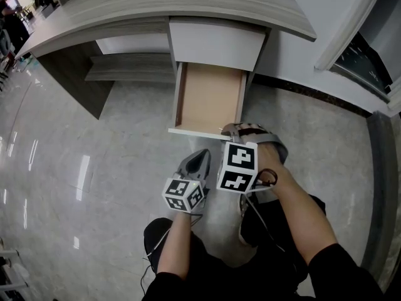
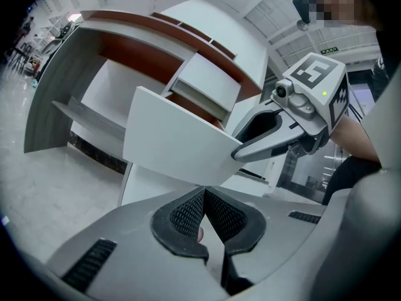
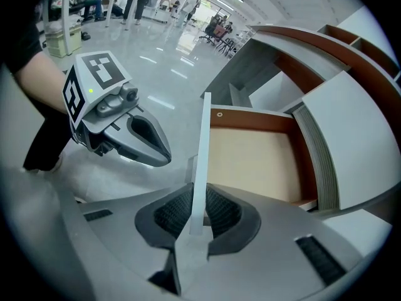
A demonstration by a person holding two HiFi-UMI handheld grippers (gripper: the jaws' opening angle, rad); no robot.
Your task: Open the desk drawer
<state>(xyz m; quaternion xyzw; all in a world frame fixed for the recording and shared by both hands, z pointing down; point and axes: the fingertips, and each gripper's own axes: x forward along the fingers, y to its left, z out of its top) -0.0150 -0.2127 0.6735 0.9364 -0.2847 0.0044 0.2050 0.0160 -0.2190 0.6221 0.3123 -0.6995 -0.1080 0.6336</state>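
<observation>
Already the drawer (image 1: 210, 99) stands well out from under the desk (image 1: 188, 5) edge. The right gripper (image 3: 198, 213) pinches its front panel (image 3: 202, 143), whose long axis runs across the pull. The left gripper (image 2: 204, 213), clenched on nothing, hovers just beside.

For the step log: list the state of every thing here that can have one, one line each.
Desk drawer: open, pulled well out, nothing showing inside.
Right gripper: shut on the top edge of the drawer front.
Left gripper: shut, holding nothing, just short of the drawer.
</observation>
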